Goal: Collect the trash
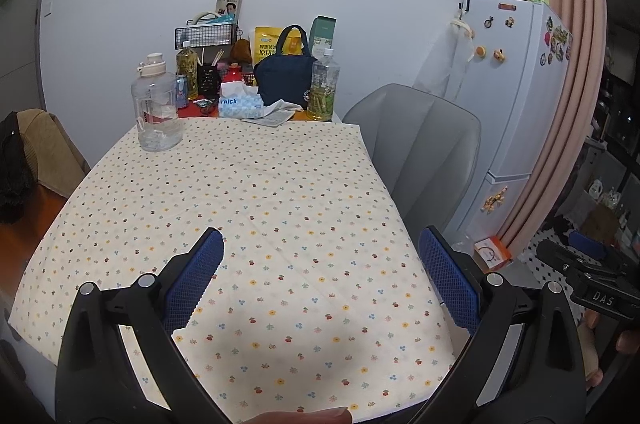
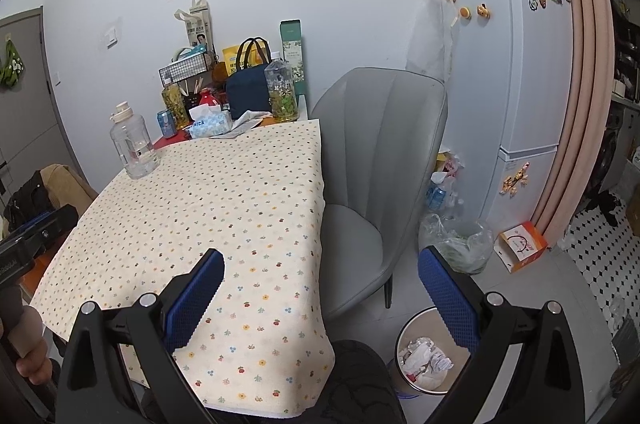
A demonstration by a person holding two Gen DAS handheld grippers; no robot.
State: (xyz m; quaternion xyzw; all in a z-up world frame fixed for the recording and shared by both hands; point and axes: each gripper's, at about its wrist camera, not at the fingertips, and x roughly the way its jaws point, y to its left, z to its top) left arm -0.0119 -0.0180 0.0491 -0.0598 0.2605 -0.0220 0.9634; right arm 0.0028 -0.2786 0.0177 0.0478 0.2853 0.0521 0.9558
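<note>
My left gripper (image 1: pixel 320 244) is open above the near part of the table with the floral cloth (image 1: pixel 248 208), nothing between its blue pads. My right gripper (image 2: pixel 320 264) is open too, held over the table's near right corner (image 2: pixel 280 304) and the floor beside it. A round trash bin (image 2: pixel 412 336) with crumpled white paper (image 2: pixel 424 360) inside stands on the floor under the right finger. The cloth's open area carries no loose trash. The other gripper's black body shows at the right edge of the left wrist view and at the left edge of the right wrist view.
At the table's far end stand a clear water jug (image 1: pixel 156 104), a tissue box (image 1: pixel 240 104), a navy bag (image 1: pixel 286 76) and a tea bottle (image 1: pixel 324 84). A grey chair (image 2: pixel 380 160) sits right of the table, then a plastic bag (image 2: pixel 456 240), an orange box (image 2: pixel 520 246) and a white fridge (image 2: pixel 512 64).
</note>
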